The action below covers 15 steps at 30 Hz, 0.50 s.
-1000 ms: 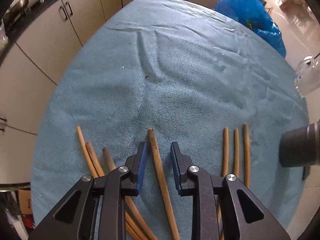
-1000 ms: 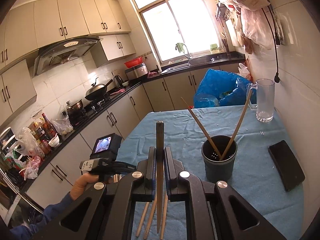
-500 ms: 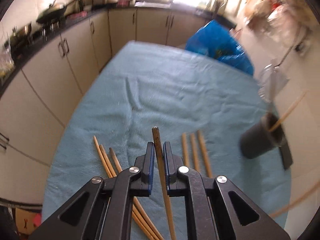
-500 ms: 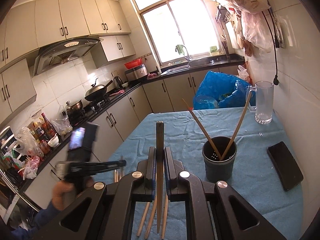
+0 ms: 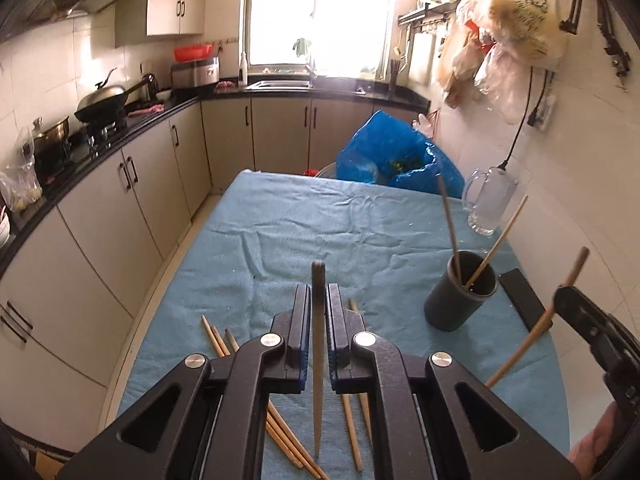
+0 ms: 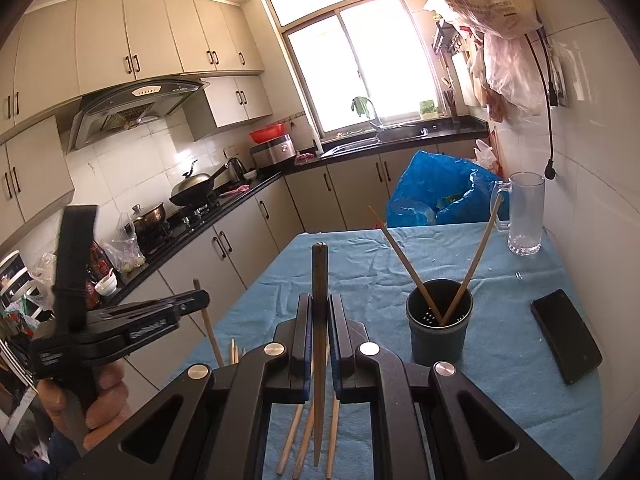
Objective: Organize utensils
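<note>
Chopsticks of pale brown wood are split between a cloth-covered table, a holder and two grippers. Largest in view, the table under a wrinkled light-blue towel (image 5: pixel 320 232) fills the centre of both views. At the far edge, about one o'clock, sits a crumpled blue plastic bag (image 5: pixel 394 160) with something green inside. Beside it at two o'clock stands a clear glass mug with a handle (image 6: pixel 526 216), apparently empty. A flat black phone (image 6: pixel 566 334) lies at three o'clock near the right edge. Left of the phone, the dark round plastic utensil holder (image 6: pixel 439 332) stands upright and contains two chopsticks (image 6: pixel 404 264) crossed in a V, their tops leaning apart. Loose chopsticks (image 5: pixel 218 340) lie flat on the towel at six o'clock, in two small groups either side of the left gripper.

Both tools are clamped tight. The left gripper (image 5: pixel 319 320) has just finished closing, and one dark-tipped wooden chopstick (image 5: pixel 318 360) sits pinched between its jaws, lifted clear of the cloth. The right gripper (image 6: pixel 319 328) likewise pinches a single dark-tipped chopstick (image 6: pixel 319 304), pointing up past its fingertips. A hand (image 6: pixel 100 404) grasping the left tool shows at eight o'clock in the right wrist view.
</note>
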Available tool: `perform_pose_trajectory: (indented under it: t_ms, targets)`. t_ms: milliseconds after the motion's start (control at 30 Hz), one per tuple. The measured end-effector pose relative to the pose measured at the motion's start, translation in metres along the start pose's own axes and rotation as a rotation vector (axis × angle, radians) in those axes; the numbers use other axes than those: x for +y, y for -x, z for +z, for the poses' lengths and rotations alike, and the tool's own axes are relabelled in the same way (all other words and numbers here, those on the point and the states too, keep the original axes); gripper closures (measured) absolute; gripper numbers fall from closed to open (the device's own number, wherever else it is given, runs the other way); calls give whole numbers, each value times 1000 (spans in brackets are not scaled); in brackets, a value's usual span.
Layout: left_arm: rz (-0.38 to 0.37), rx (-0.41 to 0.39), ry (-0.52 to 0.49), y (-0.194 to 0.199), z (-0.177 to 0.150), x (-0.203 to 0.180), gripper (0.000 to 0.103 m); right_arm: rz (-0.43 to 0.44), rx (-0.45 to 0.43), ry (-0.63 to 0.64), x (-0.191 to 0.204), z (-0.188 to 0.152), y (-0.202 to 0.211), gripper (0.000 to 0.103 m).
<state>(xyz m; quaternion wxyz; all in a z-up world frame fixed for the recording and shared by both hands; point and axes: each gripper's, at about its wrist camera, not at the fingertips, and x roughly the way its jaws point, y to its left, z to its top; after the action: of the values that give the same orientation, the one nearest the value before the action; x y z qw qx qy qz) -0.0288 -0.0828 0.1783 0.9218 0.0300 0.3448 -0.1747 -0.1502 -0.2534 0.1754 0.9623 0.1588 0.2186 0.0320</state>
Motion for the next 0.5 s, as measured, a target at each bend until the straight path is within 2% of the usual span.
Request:
perform_pose_trajectory:
  t_ms: [333,500]
  targets:
    - [-6,-23,-14,14,-2,-6,97,-4,-12,-14,-2,0,6,95]
    - [-31,26,-16,1,-1,-6,95,-6,-13,-17,-3,0,7,95]
